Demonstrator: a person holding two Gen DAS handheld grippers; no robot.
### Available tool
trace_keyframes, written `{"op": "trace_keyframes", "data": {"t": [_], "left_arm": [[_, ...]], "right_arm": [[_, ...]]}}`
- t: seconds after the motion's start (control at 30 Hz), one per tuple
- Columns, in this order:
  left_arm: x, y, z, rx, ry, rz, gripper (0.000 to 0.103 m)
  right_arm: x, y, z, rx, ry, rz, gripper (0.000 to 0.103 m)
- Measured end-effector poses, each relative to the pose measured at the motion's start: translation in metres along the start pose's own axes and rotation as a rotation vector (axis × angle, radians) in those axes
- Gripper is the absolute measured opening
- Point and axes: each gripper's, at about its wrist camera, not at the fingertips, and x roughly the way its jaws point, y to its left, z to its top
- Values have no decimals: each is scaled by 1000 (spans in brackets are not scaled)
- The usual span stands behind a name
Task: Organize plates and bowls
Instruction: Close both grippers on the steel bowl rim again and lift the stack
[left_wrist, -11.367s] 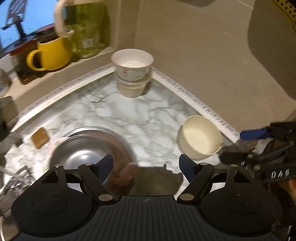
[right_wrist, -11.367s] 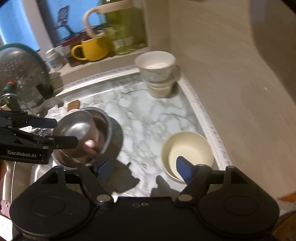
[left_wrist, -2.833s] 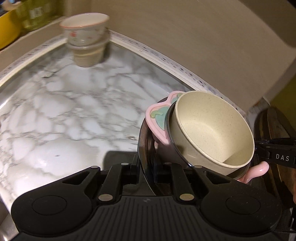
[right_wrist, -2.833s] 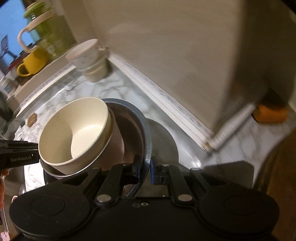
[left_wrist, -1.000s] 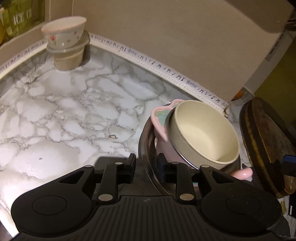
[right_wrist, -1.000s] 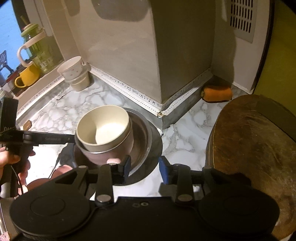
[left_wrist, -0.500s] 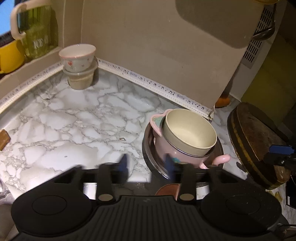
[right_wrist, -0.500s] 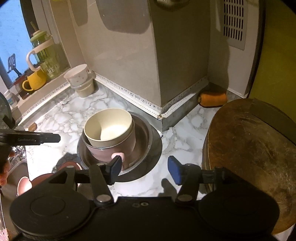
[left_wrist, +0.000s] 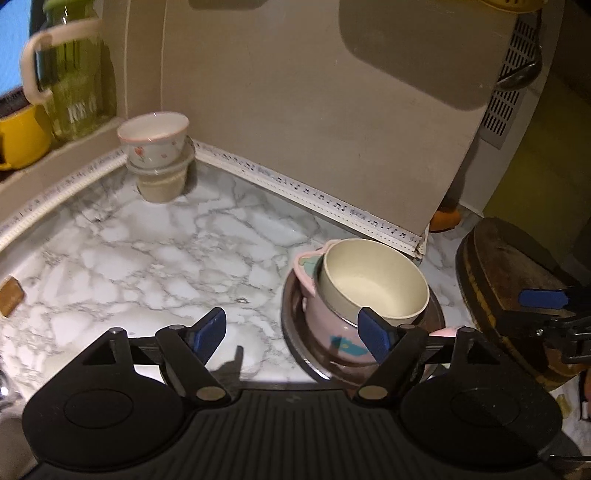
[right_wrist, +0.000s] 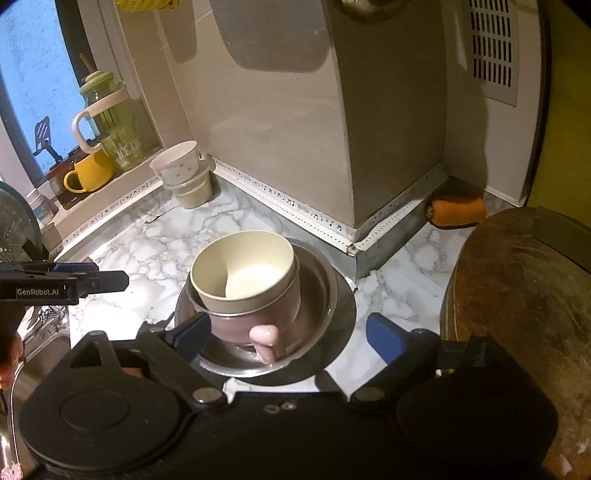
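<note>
A cream bowl (left_wrist: 371, 282) sits inside a pink handled bowl (left_wrist: 332, 332), which sits in a steel bowl (left_wrist: 291, 325) on the marble counter (left_wrist: 147, 258). The same stack shows in the right wrist view: cream bowl (right_wrist: 245, 275), pink bowl (right_wrist: 266, 338), steel bowl (right_wrist: 325, 295). My left gripper (left_wrist: 291, 334) is open and empty, just in front of the stack. My right gripper (right_wrist: 291, 336) is open and empty, its fingers either side of the stack's near edge. A second stack, a floral bowl (left_wrist: 153, 138) on a beige cup, stands in the far corner.
A round wooden board (right_wrist: 517, 314) lies on the right. An orange sponge (right_wrist: 458, 210) lies by the wall. A yellow mug (right_wrist: 86, 173) and a green jar (right_wrist: 110, 122) stand on the window sill. The sink (right_wrist: 22, 369) is at the left.
Both grippers let go of the steel bowl's rim, opened wide and pulled back and up. The stack of bowls now rests on the counter.
</note>
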Motion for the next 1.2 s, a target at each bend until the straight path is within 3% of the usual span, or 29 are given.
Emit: {"op": "trace_keyframes", "data": {"t": [0.33,0.6,0.9,1.0,1.13,1.2], "left_arm": [[43,7,11,10,69,-18,80],[79,21,9,21,129,29,80],[104,27,6,12,191,-8,79],[108,32,6,-18,204,-24,79],[115,32,6,-25,230,-39,62],[116,31,5,-29,234,-47,61]], "right_arm": [[31,-12,16,-3,15,32,97],[70,-33,24,29,89,21,94],[102,-62,26,153,163,63,84],[104,-72,32,191,178,85,73],[112,-84,30,221,209,89,70],[122,-81,28,212,248,101,61]]}}
